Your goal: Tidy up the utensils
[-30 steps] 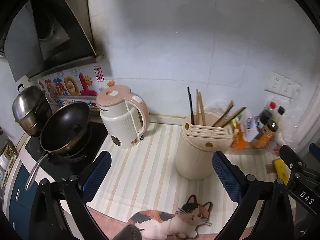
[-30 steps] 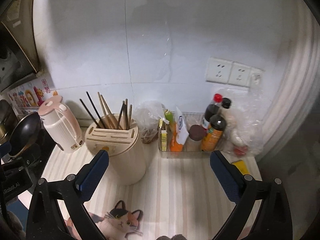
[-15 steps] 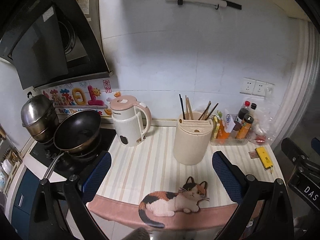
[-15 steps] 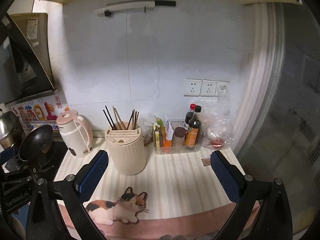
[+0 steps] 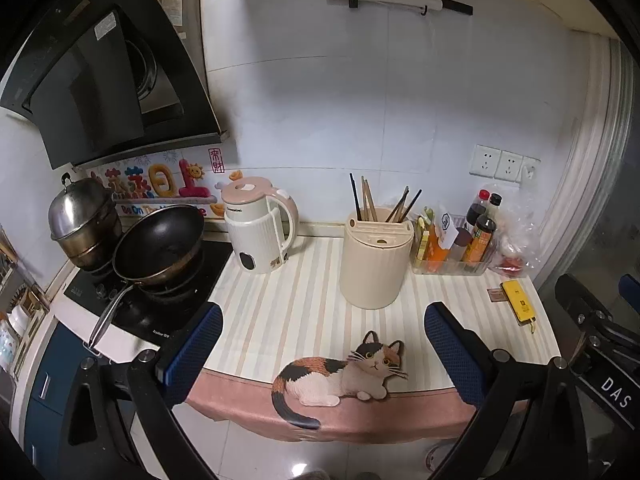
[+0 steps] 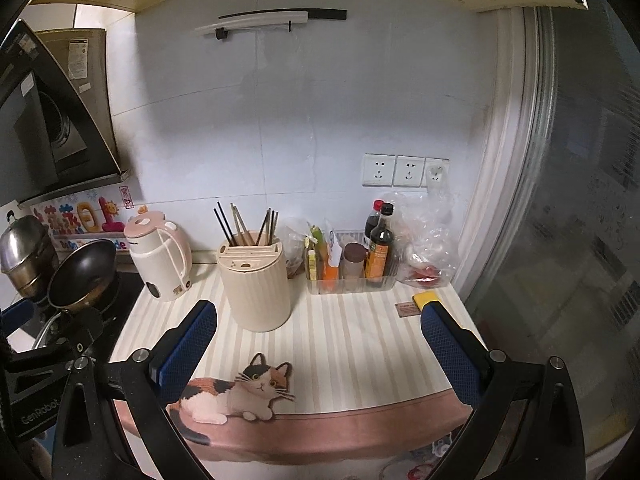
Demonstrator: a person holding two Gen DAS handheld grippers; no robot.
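A cream utensil holder [image 5: 376,258] stands on the striped counter mat [image 5: 280,312], with several chopsticks [image 5: 368,200] upright in its back slot. It also shows in the right wrist view [image 6: 258,284], chopsticks [image 6: 240,224] sticking up. My left gripper [image 5: 324,350] is open and empty, held back off the counter's front edge. My right gripper [image 6: 318,348] is open and empty too, likewise in front of the counter. The right gripper's body [image 5: 592,328] shows at the left view's right edge.
A pink-lidded kettle [image 5: 260,230] stands left of the holder. A black wok [image 5: 158,246] and a steel pot [image 5: 82,216] sit on the hob. A clear bin of bottles [image 5: 460,248], a plastic bag [image 6: 426,236] and a yellow device [image 5: 518,302] are right.
Both grippers have pulled back and up from the counter; the holder and kettle now look smaller and the mat's front edge with the cat picture shows. Both stay open.
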